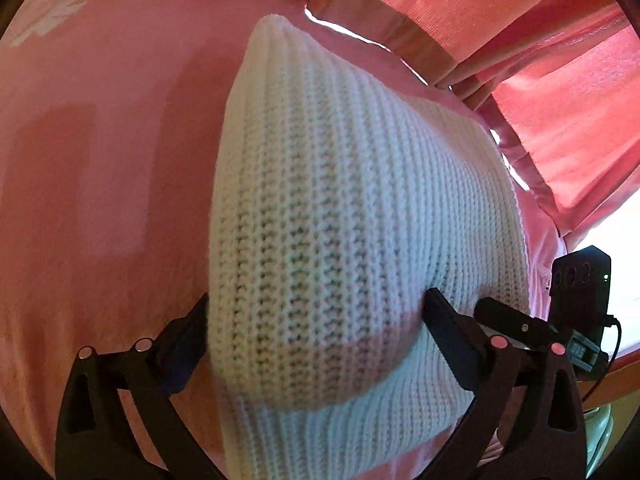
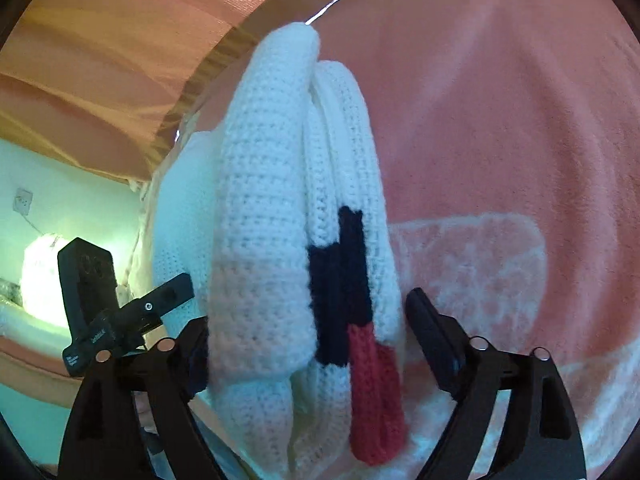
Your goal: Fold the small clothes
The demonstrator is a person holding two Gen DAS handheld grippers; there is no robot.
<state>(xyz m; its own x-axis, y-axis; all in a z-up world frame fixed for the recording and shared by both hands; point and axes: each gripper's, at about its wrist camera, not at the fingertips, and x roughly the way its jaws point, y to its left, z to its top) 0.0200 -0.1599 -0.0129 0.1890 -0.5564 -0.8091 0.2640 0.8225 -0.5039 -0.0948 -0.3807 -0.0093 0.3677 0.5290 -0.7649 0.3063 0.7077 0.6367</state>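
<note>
The white knitted garment (image 1: 340, 240) lies folded near the pink blanket's (image 1: 100, 160) far edge, and both the left gripper (image 1: 316, 320) and the right gripper (image 2: 308, 328) stand apart around it, so little seems left.

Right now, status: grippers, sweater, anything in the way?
Left gripper open, right gripper open. White knit sweater folded on pink bedspread, lying between both jaws. Nothing in the way.

Folded white chunky-knit garment (image 2: 260, 216) with navy blocks (image 2: 340, 280) and a red knit strip (image 2: 376, 396), lying on pink fleece cover (image 2: 500, 120) with paler pattern. Right gripper (image 2: 308, 324): black jaws spread wide, garment between them; contact with its pads unclear. Left gripper (image 2: 132, 300), black, at left edge. Orange curtain (image 2: 120, 40) behind.
</note>
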